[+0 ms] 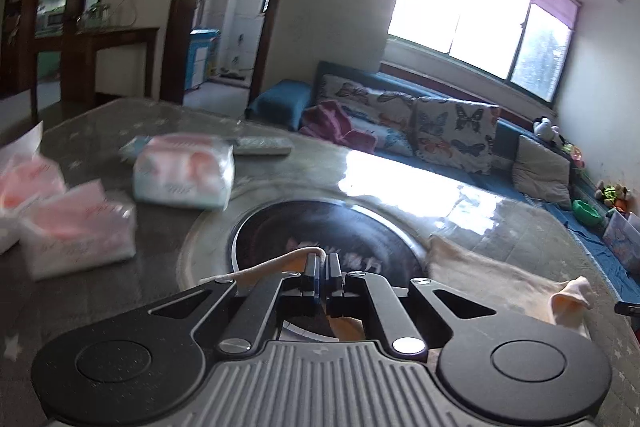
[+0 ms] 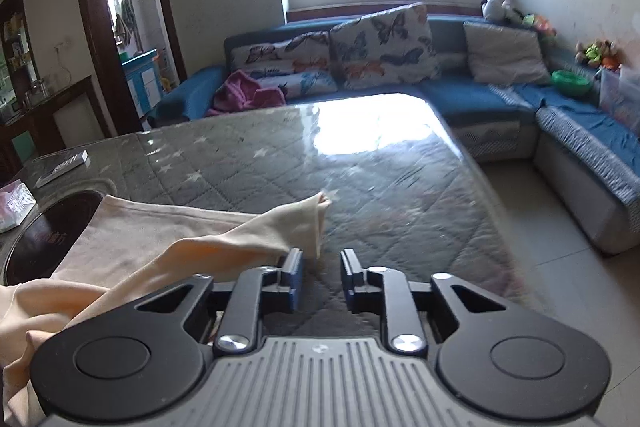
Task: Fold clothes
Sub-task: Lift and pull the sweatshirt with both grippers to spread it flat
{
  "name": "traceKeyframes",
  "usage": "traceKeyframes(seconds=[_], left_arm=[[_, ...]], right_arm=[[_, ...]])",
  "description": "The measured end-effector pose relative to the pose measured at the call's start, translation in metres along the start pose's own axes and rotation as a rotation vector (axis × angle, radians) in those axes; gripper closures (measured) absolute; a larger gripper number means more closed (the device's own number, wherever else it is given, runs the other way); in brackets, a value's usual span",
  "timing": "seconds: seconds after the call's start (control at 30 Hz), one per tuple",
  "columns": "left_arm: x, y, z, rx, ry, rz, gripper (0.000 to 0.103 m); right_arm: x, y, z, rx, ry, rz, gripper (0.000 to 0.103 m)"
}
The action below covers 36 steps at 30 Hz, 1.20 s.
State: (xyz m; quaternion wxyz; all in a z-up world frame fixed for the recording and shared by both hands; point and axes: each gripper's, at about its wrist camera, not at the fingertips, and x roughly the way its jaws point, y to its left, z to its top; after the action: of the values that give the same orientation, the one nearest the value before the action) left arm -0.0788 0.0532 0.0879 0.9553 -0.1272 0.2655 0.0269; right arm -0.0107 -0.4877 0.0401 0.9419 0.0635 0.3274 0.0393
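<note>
1. Left wrist view: the left tool (image 1: 323,269) is fully closed, with a thin hem of the cream garment (image 1: 492,279) pinched between its pads; the edge loops off to the left of the fingers. The rest of the cloth lies to the right of the tool, on the table (image 1: 400,179), its long axis running left to right and ending in a curled corner at the far right. A dark round inset (image 1: 320,227) sits in the table just beyond the tips. Tissue packs (image 1: 182,173) and a remote (image 1: 262,145) lie on the far left, well apart from the cloth.

2. Right wrist view: the right tool (image 2: 321,267) stands partly open with nothing between its pads; the garment (image 2: 168,239) lies just beside its left finger, stretching from near left toward a sleeve end (image 2: 320,205) farther out. The right tool seems nearer that free end. The quilted table (image 2: 380,167) ahead is bare; the sofa (image 2: 480,95) stands beyond.
</note>
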Motion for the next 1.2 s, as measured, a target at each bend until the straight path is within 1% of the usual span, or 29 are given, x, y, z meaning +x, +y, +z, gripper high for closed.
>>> traceKeyframes(seconds=[0.07, 0.1, 0.13, 0.23, 0.3, 0.37, 0.43, 0.47, 0.5, 0.6, 0.7, 0.83, 1.0, 1.03, 1.1, 1.2], left_arm=[[0.002, 0.003, -0.010, -0.005, 0.025, 0.022, 0.100], [0.003, 0.004, -0.015, -0.010, 0.038, 0.032, 0.100], [0.004, 0.005, -0.019, -0.018, 0.050, 0.040, 0.100], [0.009, 0.008, -0.025, -0.032, 0.073, 0.060, 0.100], [0.012, 0.008, -0.028, -0.032, 0.085, 0.070, 0.100], [0.014, 0.008, -0.027, -0.029, 0.089, 0.073, 0.100], [0.015, 0.007, -0.027, -0.028, 0.091, 0.076, 0.100], [0.015, 0.007, -0.026, -0.028, 0.090, 0.077, 0.100], [0.015, 0.007, -0.026, -0.028, 0.089, 0.078, 0.100], [0.012, 0.009, -0.024, -0.024, 0.078, 0.072, 0.100], [0.004, 0.010, -0.023, -0.019, 0.061, 0.064, 0.100], [-0.007, 0.013, -0.023, -0.015, 0.043, 0.058, 0.100], [-0.022, 0.017, -0.027, -0.002, 0.043, 0.053, 0.100], [-0.024, 0.018, -0.028, 0.003, 0.045, 0.053, 0.100], [-0.028, 0.019, -0.031, 0.009, 0.052, 0.052, 0.101], [-0.031, 0.021, -0.034, 0.015, 0.056, 0.052, 0.101]], right_arm=[[0.015, 0.003, -0.005, 0.016, 0.016, 0.018, 0.076], [0.023, 0.005, -0.007, 0.024, 0.024, 0.026, 0.068], [0.029, 0.005, -0.009, 0.036, 0.029, 0.024, 0.063], [0.047, -0.001, -0.009, 0.079, 0.039, 0.032, 0.063], [0.055, -0.007, -0.008, 0.118, 0.053, 0.057, 0.063], [0.059, -0.012, -0.009, 0.146, 0.057, 0.091, 0.068], [0.056, -0.014, -0.009, 0.157, 0.047, 0.107, 0.084], [0.052, -0.015, -0.009, 0.158, 0.043, 0.112, 0.088], [0.048, -0.016, -0.010, 0.162, 0.033, 0.114, 0.089], [0.024, -0.015, -0.009, 0.129, -0.011, 0.070, 0.092], [-0.007, -0.019, -0.010, 0.087, -0.053, 0.020, 0.092], [-0.054, -0.026, -0.010, 0.011, -0.092, -0.068, 0.093], [-0.105, -0.040, -0.018, -0.041, -0.116, -0.185, 0.093], [-0.110, -0.042, -0.020, -0.043, -0.115, -0.196, 0.093], [-0.126, -0.048, -0.030, -0.051, -0.108, -0.252, 0.093], [-0.130, -0.059, -0.043, -0.029, -0.086, -0.297, 0.093]])
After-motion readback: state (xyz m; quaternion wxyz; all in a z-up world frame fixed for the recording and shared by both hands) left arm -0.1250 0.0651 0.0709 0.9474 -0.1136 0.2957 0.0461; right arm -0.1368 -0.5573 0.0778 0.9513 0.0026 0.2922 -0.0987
